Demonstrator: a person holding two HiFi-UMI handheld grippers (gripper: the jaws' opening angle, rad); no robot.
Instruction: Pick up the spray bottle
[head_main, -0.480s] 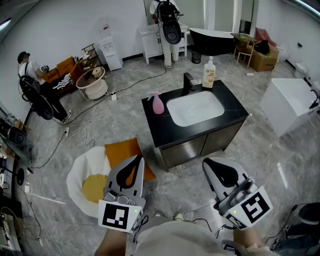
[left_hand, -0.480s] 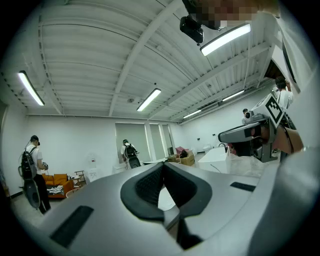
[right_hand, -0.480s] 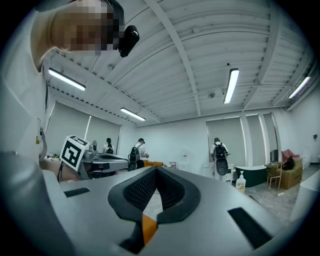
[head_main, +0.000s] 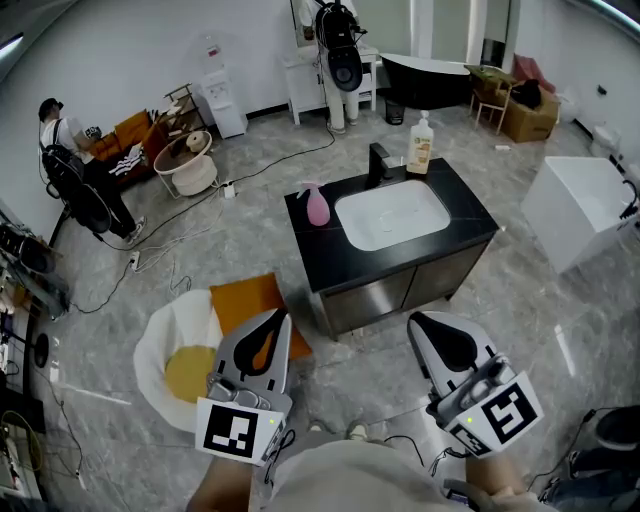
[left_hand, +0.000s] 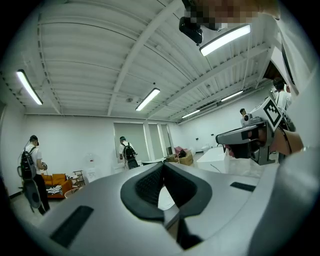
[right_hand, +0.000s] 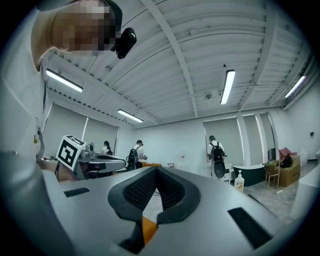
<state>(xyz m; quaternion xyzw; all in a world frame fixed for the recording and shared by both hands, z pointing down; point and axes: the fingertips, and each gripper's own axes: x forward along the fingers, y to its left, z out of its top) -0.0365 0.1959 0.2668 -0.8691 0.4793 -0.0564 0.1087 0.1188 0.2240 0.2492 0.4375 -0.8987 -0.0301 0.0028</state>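
A pink spray bottle (head_main: 317, 206) stands upright on the left end of a black counter (head_main: 470, 214), beside its white sink (head_main: 392, 215). Both grippers hang low in the head view, close to the person's body and well short of the counter. My left gripper (head_main: 277, 319) points level with its jaws together and nothing between them (left_hand: 162, 167). My right gripper (head_main: 418, 322) is also level and shut on nothing (right_hand: 155, 172). The spray bottle shows in neither gripper view. Each gripper sees the other beside it: the right gripper (left_hand: 245, 136) and the left gripper (right_hand: 102, 161).
A soap pump bottle (head_main: 418, 146) and a black faucet (head_main: 376, 163) stand at the counter's back. On the floor to the left lie an orange cushion (head_main: 243, 300) and a white tub (head_main: 168, 338); cables (head_main: 170, 262) trail nearby. A white bathtub (head_main: 580, 205) is at right. People stand at the back.
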